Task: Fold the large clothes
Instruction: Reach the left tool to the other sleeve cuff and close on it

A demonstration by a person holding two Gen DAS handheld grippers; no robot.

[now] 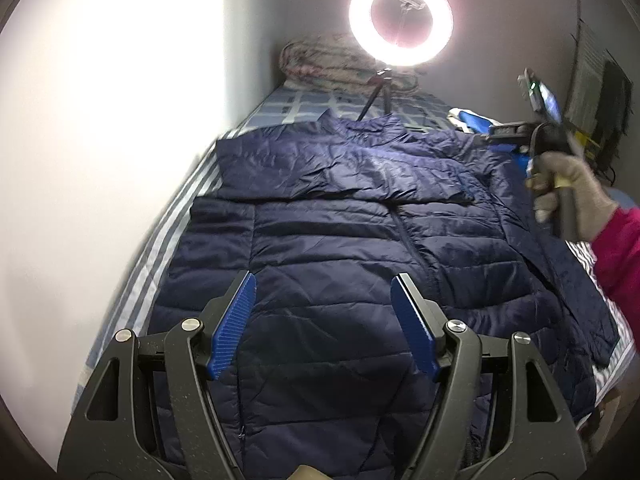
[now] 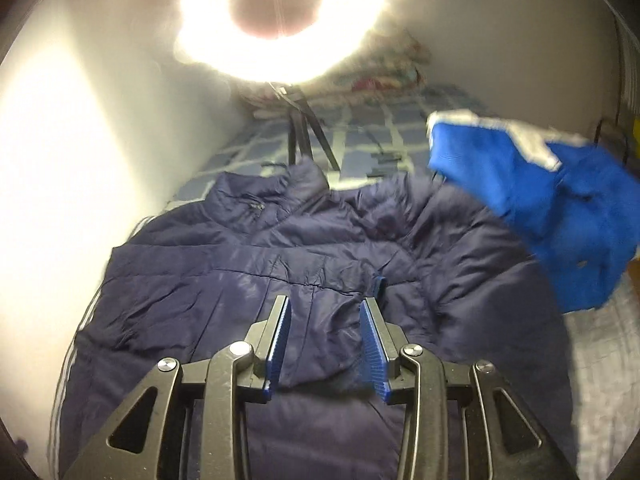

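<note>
Though one sleeve already lies folded across its chest, the navy puffer jacket (image 1: 340,240) lies spread on the bed (image 1: 176,232), the other sleeve and body unfolded. Left tongs (image 1: 322,322) and right tongs (image 2: 325,344) hover apart, empty. Wall crowds nine o'clock; a blue garment (image 2: 540,208) sits at two o'clock.

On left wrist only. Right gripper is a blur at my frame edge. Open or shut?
Observer: Open. The right wrist view shows the right gripper with its fingers apart and only the navy jacket in the gap.
Operator: Holding anything?
Observer: No pinch visible. The cuff of the folded sleeve lies just ahead of the fingertips.
Operator: That blue scrap past the collar?
Observer: A crumpled bright blue garment with a white stripe. Its edge seems to overlap the jacket's right side.
</note>
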